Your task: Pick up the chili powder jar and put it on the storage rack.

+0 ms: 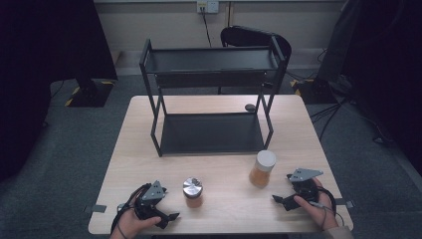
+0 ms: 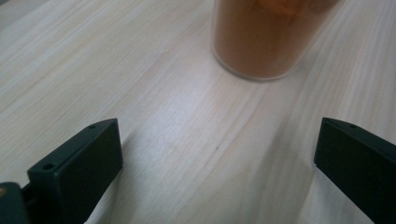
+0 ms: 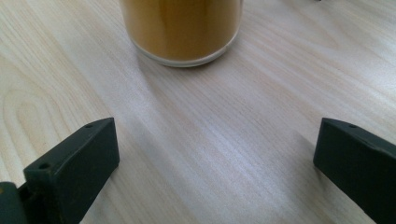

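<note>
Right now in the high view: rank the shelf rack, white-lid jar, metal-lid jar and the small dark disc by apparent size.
1. shelf rack, by far largest.
2. white-lid jar.
3. metal-lid jar, slightly smaller; it stands nearer the camera, so its true size against the other jar is unsure.
4. small dark disc, smallest, and farthest away.

I see pale matt wood grain on the table (image 1: 219,209). Ahead of my left gripper (image 1: 169,217), the jar (image 1: 192,192) looks clear plastic with a shiny metal lid. The rack (image 1: 211,132) is matt black metal.
</note>
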